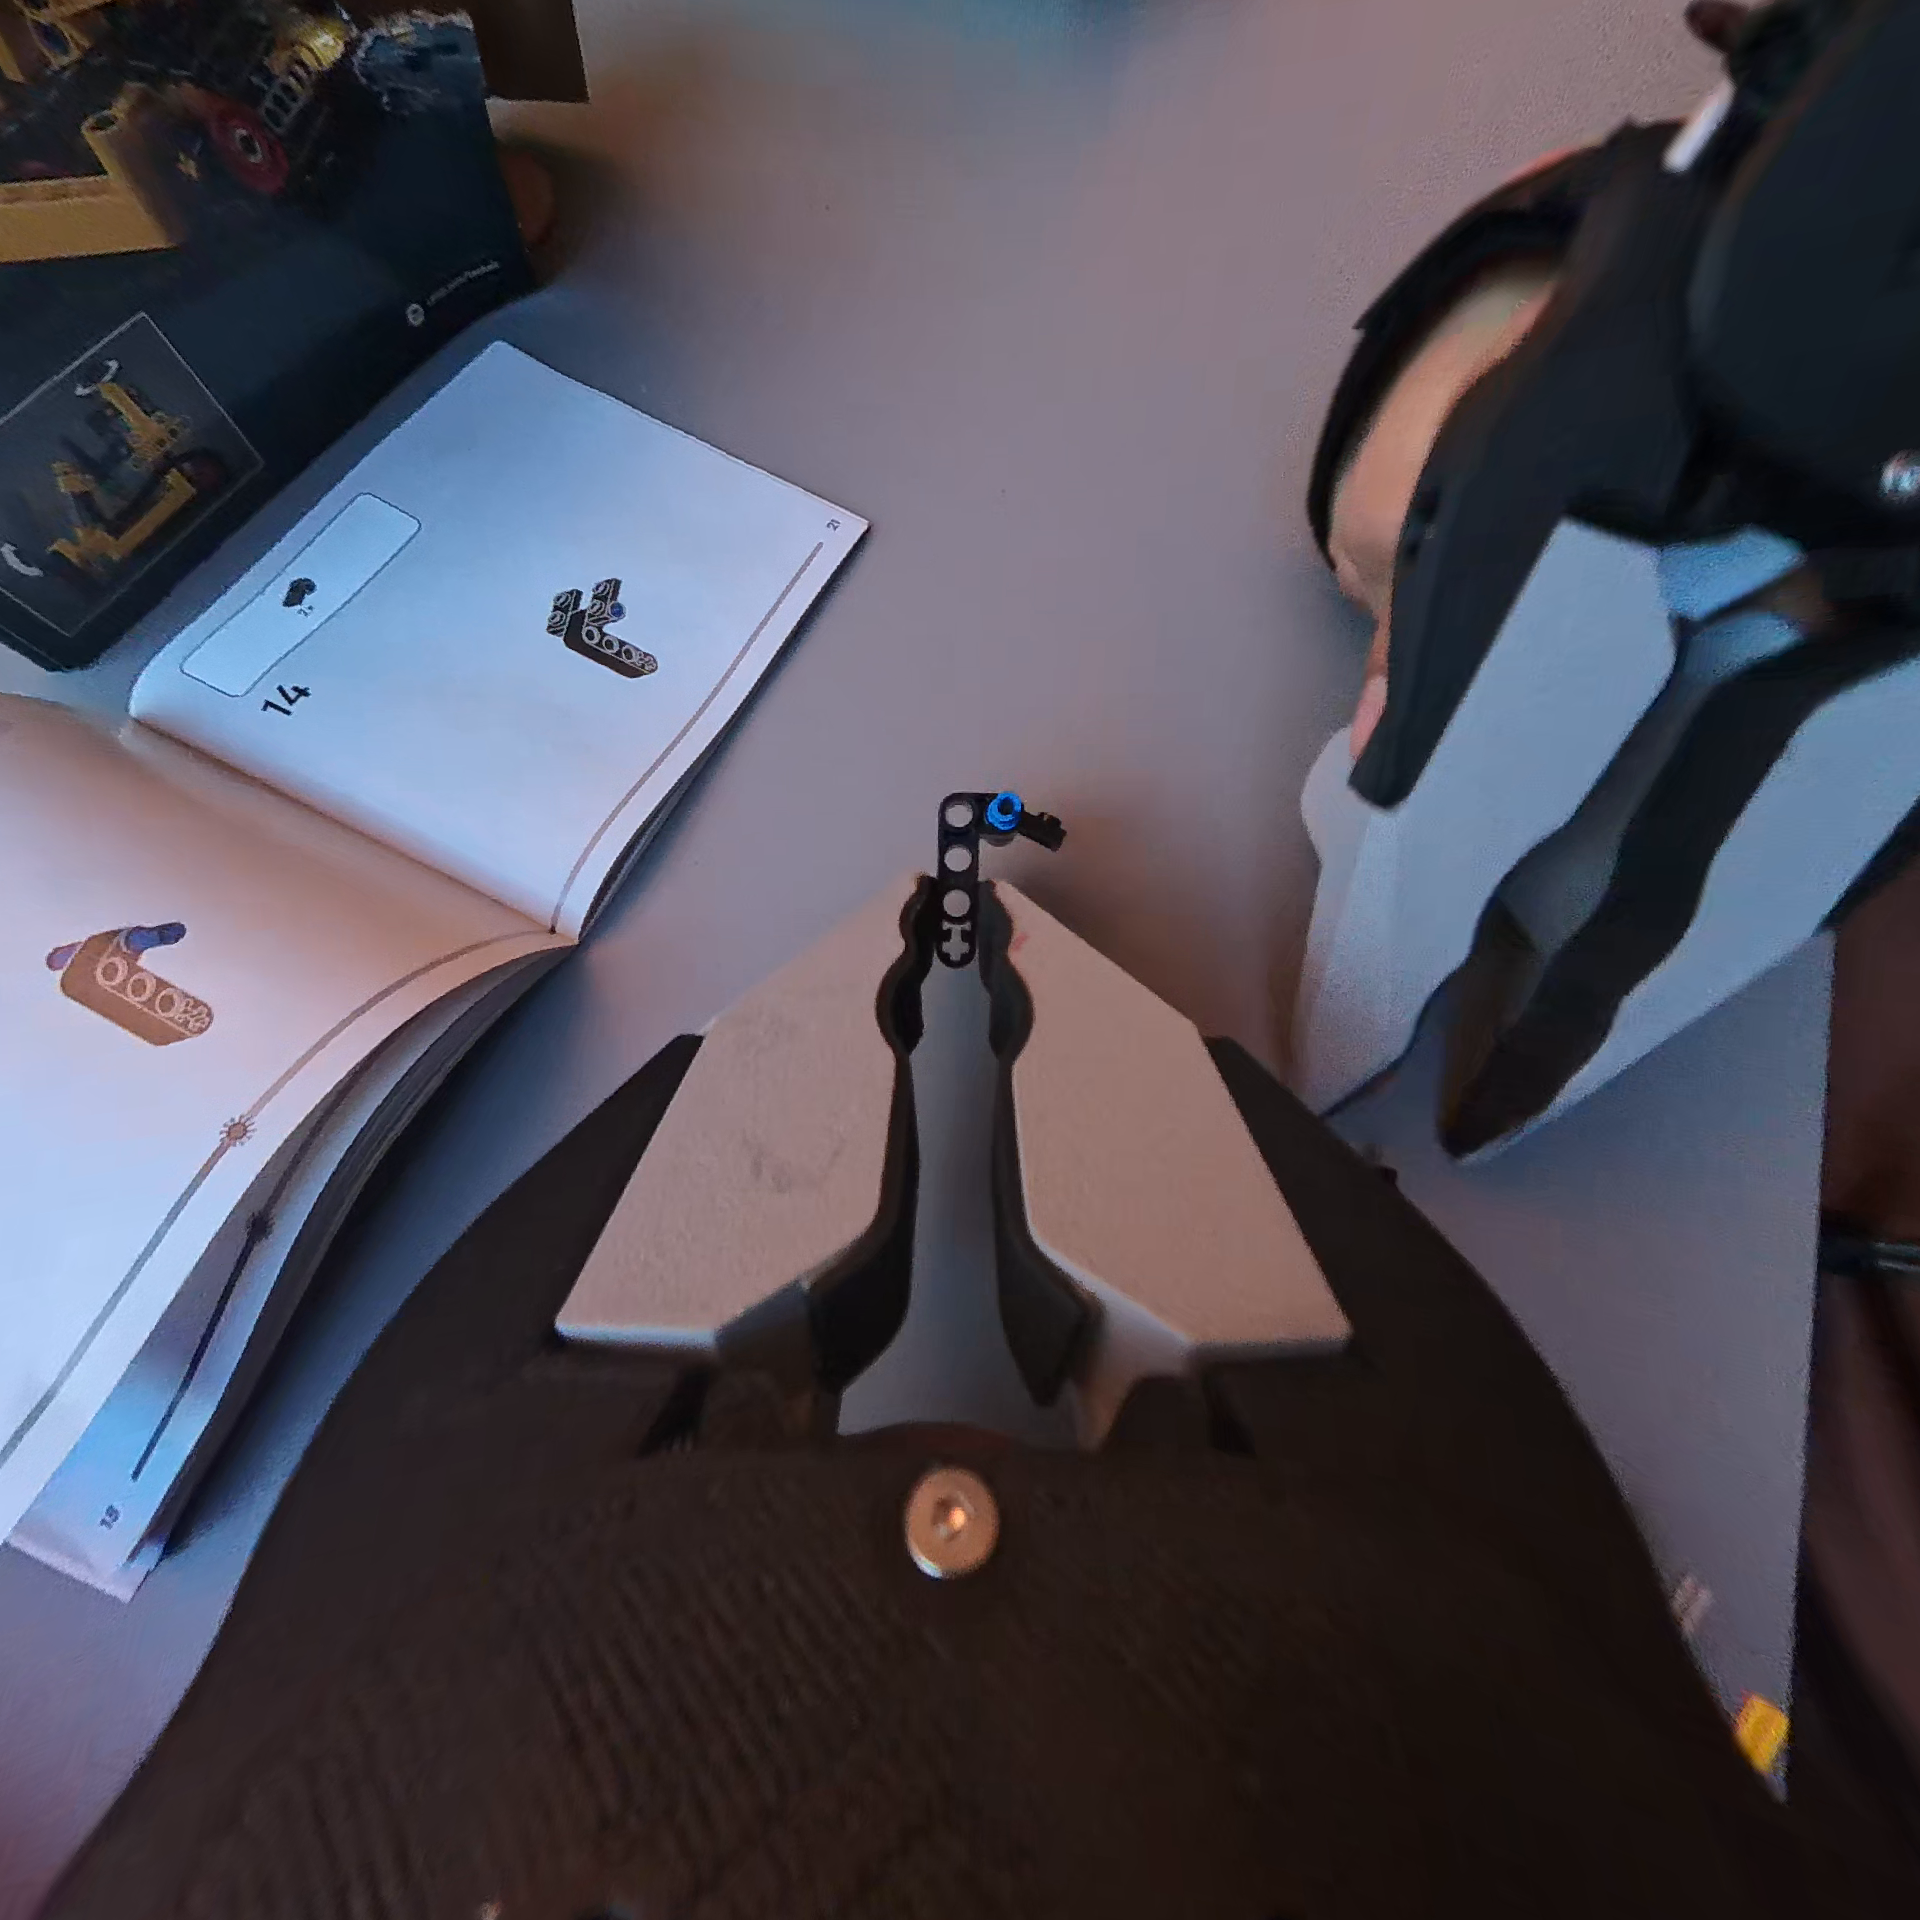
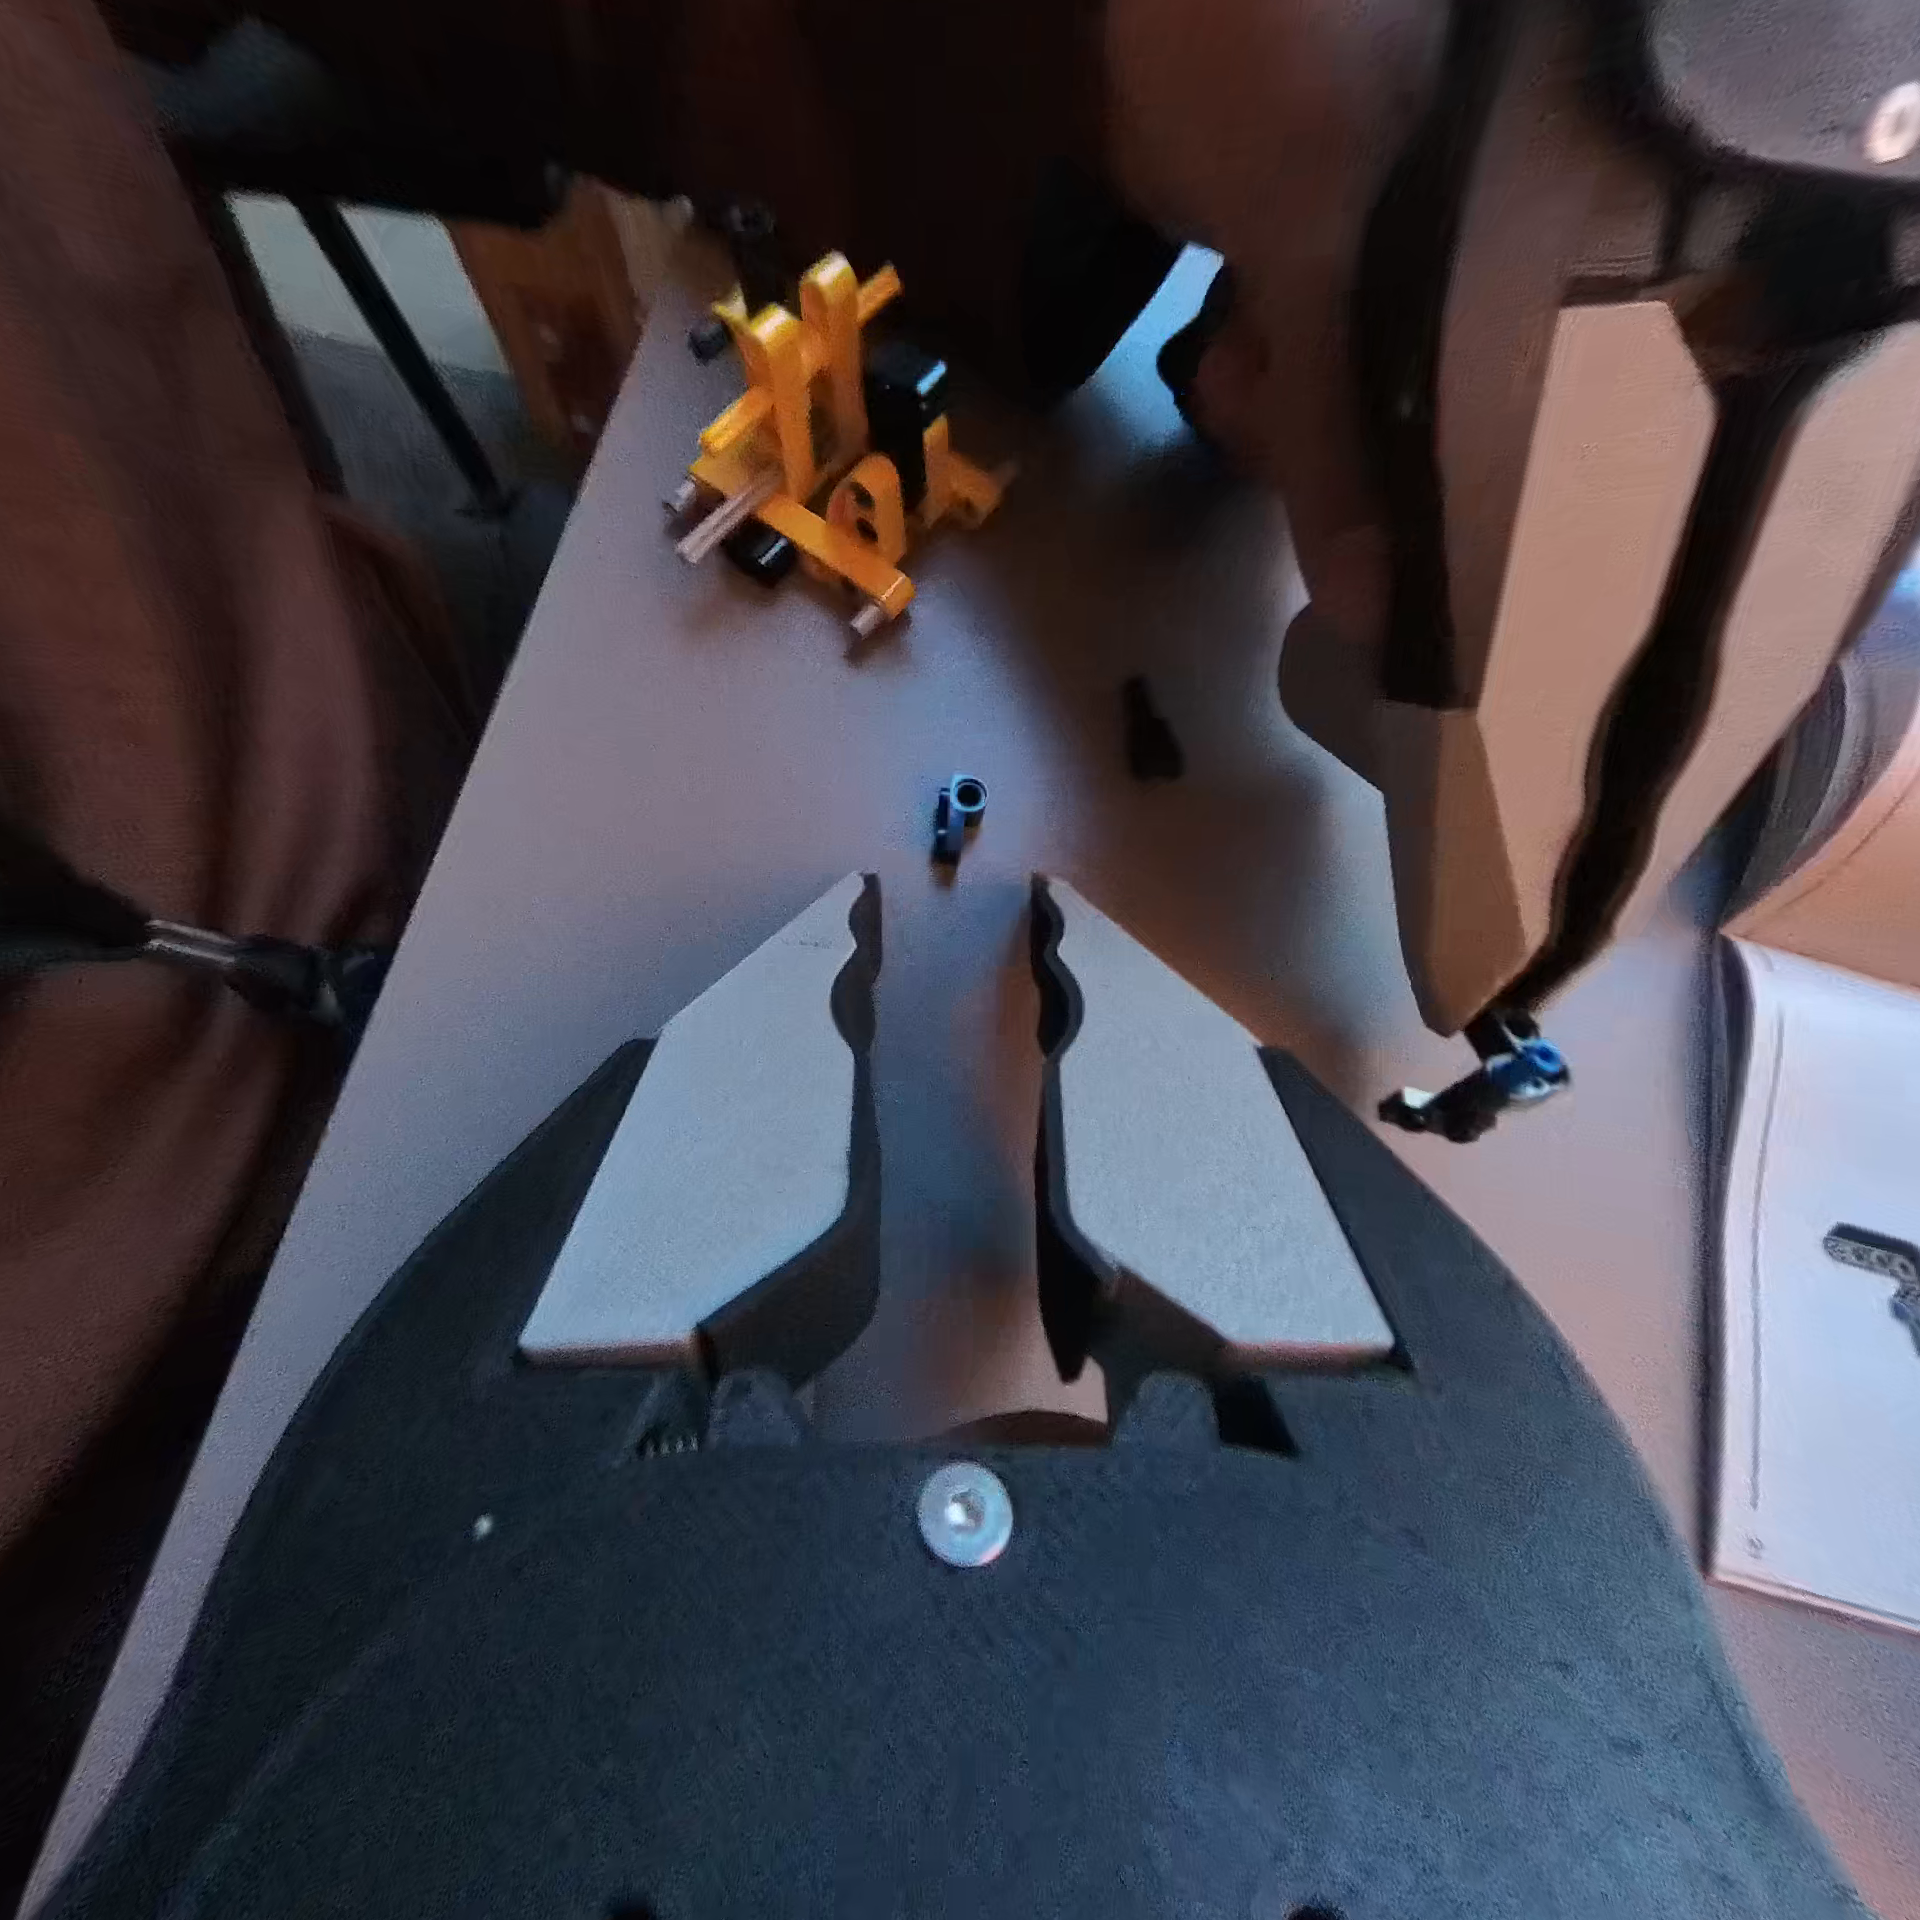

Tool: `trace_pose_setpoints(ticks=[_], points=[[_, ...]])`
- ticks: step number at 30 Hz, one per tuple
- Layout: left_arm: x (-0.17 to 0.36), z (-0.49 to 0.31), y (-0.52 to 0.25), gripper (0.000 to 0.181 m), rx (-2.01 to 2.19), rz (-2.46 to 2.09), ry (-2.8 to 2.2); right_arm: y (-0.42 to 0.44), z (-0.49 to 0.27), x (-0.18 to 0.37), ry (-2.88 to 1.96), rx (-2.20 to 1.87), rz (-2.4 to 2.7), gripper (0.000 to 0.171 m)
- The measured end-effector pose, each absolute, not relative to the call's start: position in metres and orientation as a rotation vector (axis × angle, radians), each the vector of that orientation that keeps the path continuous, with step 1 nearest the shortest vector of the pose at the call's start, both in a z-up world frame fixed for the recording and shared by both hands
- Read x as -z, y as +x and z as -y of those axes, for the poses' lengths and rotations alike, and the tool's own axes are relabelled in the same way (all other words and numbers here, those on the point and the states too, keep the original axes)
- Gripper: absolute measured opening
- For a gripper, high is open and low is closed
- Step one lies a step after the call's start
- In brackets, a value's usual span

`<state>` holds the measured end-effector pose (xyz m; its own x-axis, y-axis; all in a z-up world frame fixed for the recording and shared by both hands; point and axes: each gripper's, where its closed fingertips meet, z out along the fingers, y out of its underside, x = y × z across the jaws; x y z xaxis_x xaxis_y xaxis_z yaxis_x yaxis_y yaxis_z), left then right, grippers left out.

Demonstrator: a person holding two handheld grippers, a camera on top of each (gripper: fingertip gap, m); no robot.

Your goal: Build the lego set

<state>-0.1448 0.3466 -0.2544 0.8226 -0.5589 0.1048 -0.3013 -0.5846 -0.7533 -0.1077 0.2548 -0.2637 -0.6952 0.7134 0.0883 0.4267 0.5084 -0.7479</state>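
Observation:
My left gripper [image 1: 956, 894] is shut on a black L-shaped beam [image 1: 958, 852] with a blue pin [image 1: 1004, 810] at its top, held upright above the grey table. In the right wrist view the left gripper [image 2: 1475, 1023] shows at the right with the same beam [image 2: 1475, 1086]. My right gripper [image 2: 956, 883] is open and empty, low over the table. A small dark blue connector [image 2: 958, 816] lies on the table just ahead of its fingertips. In the left wrist view the right gripper [image 1: 1434, 935] is at the right, open.
An open instruction booklet [image 1: 416, 748] lies at the left, with the set's box [image 1: 208, 312] behind it. A part-built yellow model [image 2: 821, 447] stands farther back near the table's left edge. A small black piece [image 2: 1148, 732] lies to the right of the connector. One gripper's finger ends stand about 10 cm off the other's. The right tips stand about 5 cm off the small black piece [image 2: 1148, 732].

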Motion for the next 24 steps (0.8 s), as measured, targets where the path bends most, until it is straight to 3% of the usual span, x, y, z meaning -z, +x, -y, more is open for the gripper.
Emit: trace_pose_setpoints(ticks=[4,8,11,14,16,21,24], points=[[0.25,-0.351,-0.145,0.004,0.394,-0.625,-2.196,-0.117,-0.246,0.266,-0.977,-0.989,2.36,0.004],[0.237,-0.36,-0.147,0.005,0.269,-0.67,-2.08,-0.117,-0.25,0.267,-0.949,-0.961,2.363,0.002],[0.222,-0.37,-0.158,0.005,0.001,-0.745,-1.931,-0.112,-0.269,0.265,-0.93,-0.961,2.341,0.002],[0.206,-0.369,-0.157,0.005,-0.405,-0.992,-1.638,-0.103,-0.285,0.261,-0.95,-1.016,2.341,0.024],[0.196,-0.365,-0.149,0.005,-0.609,-1.105,-1.445,-0.1,-0.296,0.25,-0.934,-1.075,2.298,0.023],[0.174,-0.355,-0.135,0.004,-0.767,-1.162,-1.204,-0.1,-0.336,0.211,-1.067,-1.346,2.084,0.018],[0.175,-0.356,-0.147,0.004,-0.822,-1.148,-1.233,-0.09,-0.337,0.209,-1.108,-1.459,2.124,0.026]])
